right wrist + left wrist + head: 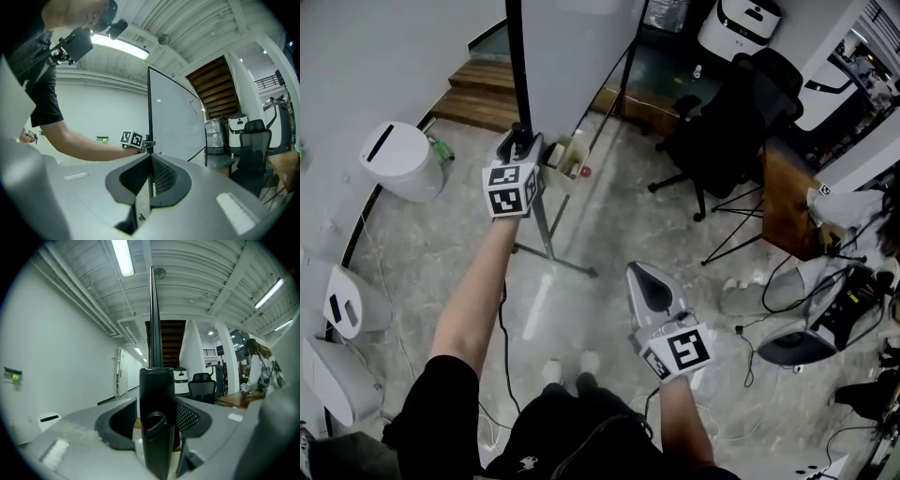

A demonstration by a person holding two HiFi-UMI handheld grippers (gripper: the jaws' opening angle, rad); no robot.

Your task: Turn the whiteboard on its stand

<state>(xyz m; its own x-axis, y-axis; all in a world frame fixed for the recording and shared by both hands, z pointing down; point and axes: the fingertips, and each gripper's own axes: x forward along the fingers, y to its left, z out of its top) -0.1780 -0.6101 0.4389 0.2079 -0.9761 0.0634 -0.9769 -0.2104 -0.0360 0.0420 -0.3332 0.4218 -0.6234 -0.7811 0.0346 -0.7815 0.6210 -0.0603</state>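
Note:
The whiteboard (572,47) stands upright on its wheeled metal stand (548,234); its black side frame (517,66) faces me. My left gripper (517,141) reaches out to that frame at the level of the pen tray (567,159). In the left gripper view the black frame post and its clamp knob (157,420) stand between the jaws of the left gripper (157,413), which are spread wide and not pressing on it. My right gripper (642,272) hangs low near my body, shut and empty. From the right gripper (151,159) the whiteboard (176,122) appears edge-on, with the left gripper (145,143) at its frame.
A white bin (398,159) stands left of the stand and wooden steps (487,94) lie behind it. A black office chair (722,131), a tripod (741,225) and a wooden desk (783,197) are to the right. Cables and white machines (806,328) lie on the floor.

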